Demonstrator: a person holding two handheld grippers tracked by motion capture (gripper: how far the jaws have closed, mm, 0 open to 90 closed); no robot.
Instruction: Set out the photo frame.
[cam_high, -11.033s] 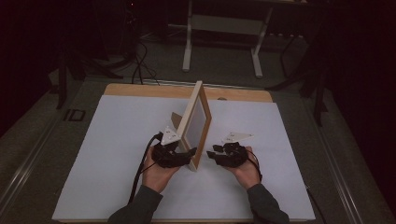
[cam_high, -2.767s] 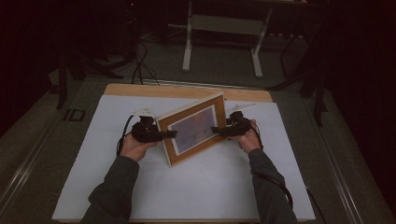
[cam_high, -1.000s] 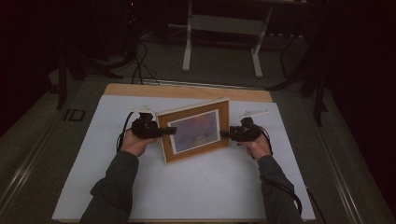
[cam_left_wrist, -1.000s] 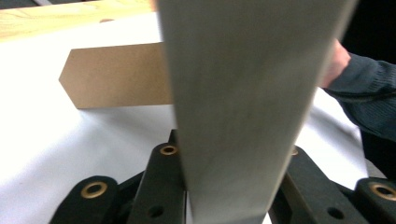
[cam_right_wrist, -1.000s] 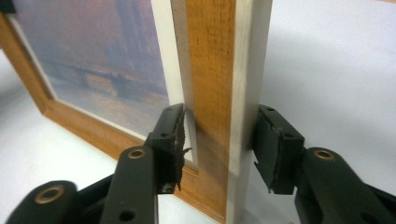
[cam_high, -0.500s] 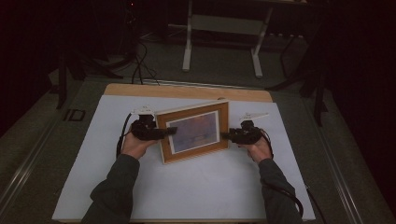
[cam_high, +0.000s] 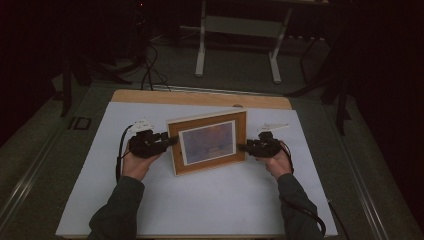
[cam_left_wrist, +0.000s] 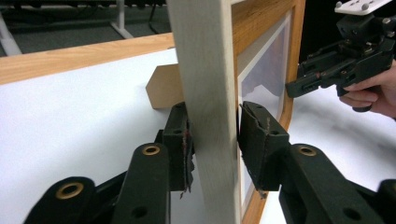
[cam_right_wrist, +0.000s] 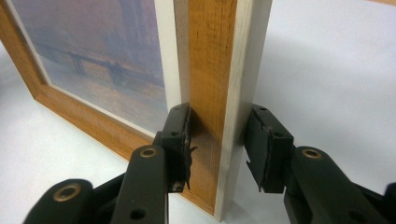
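Note:
A wooden picture frame (cam_high: 207, 142) with a hazy bridge print stands upright on the white board, facing the person. My left gripper (cam_high: 170, 141) is at its left edge. In the left gripper view the jaws straddle the frame's pale side (cam_left_wrist: 205, 93): one pad touches and a thin gap shows at the other. These jaws have just been closing. My right gripper (cam_high: 242, 147) holds the right edge. In the right gripper view both pads sit against the frame (cam_right_wrist: 210, 70). The left gripper view also shows the right gripper (cam_left_wrist: 292, 88) in a hand.
The frame's brown back stand (cam_left_wrist: 163, 88) rests on the board behind it. The white board (cam_high: 200, 200) lies on a wooden table whose bare strip (cam_high: 200, 97) shows at the far side. A white desk's legs (cam_high: 200, 55) and cables stand on the dark floor beyond.
The frame, once edge-on to the person, now faces them and has squared up slightly. Over the last second both hands stay at its sides and the left one shifts a little.

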